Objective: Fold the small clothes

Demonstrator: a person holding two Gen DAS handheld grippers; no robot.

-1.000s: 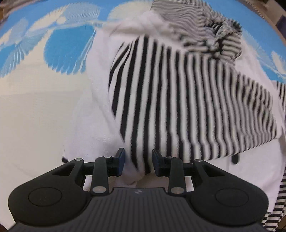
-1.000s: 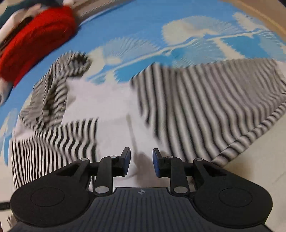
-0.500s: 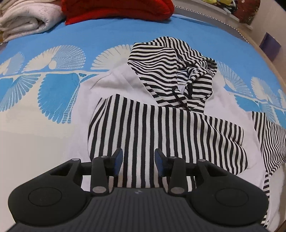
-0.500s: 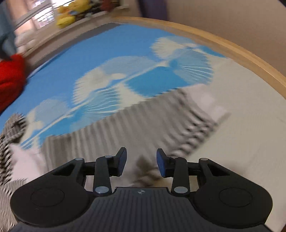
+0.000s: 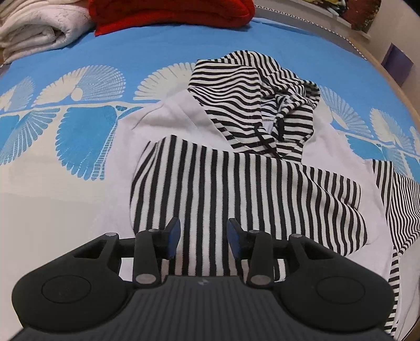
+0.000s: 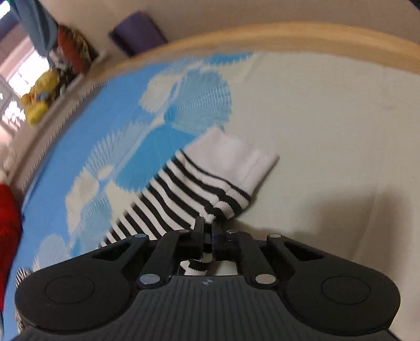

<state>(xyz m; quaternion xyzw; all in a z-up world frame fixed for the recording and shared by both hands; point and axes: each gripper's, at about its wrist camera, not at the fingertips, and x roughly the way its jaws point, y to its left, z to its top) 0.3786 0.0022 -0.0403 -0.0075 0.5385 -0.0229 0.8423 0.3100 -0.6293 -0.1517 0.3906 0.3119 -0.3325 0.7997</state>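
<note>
The left claw (image 5: 203, 237) hangs above the hooded top (image 5: 183, 120), its two blue-padded fingers (image 5: 173, 232) spread wide with nothing between them. Under the gap lies the left sleeve (image 5: 236, 188), black-and-white striped, folded flat across the white body of the garment and running from about 9 o'clock to 3 o'clock in the left wrist view. The striped hood (image 5: 252, 102) sits rumpled at 12 o'clock of the sleeve, its opening turned toward 3 o'clock. At the 3 o'clock edge of that view a second striped stretch of the same garment trails away over the bedcover (image 5: 78, 136), which is blue with pale fan-shaped prints and turns plain cream nearer the camera.

At 11 o'clock, well apart from the top, a folded white blanket (image 5: 39, 28) rests on the bedcover just beside a red knit item (image 5: 168, 10), the two appearing to touch.

The right claw (image 6: 207, 230) is pinched narrow on the right sleeve (image 6: 183, 194), gripping the fabric near the cuff (image 6: 236, 160). The cuff is plain white and points toward 1 o'clock in the right wrist view; the striped part runs back toward 8 o'clock. A bit of striped cloth shows below the closed fingers, close to the claw body. Whether the cuff lies on the bedcover or is raised off it cannot be told; the right wrist view is blurred. A pale wooden bed rim (image 6: 288, 34) curves across the top at 12 o'clock, with a yellow soft toy (image 6: 39, 105) beyond it at 10 o'clock.
</note>
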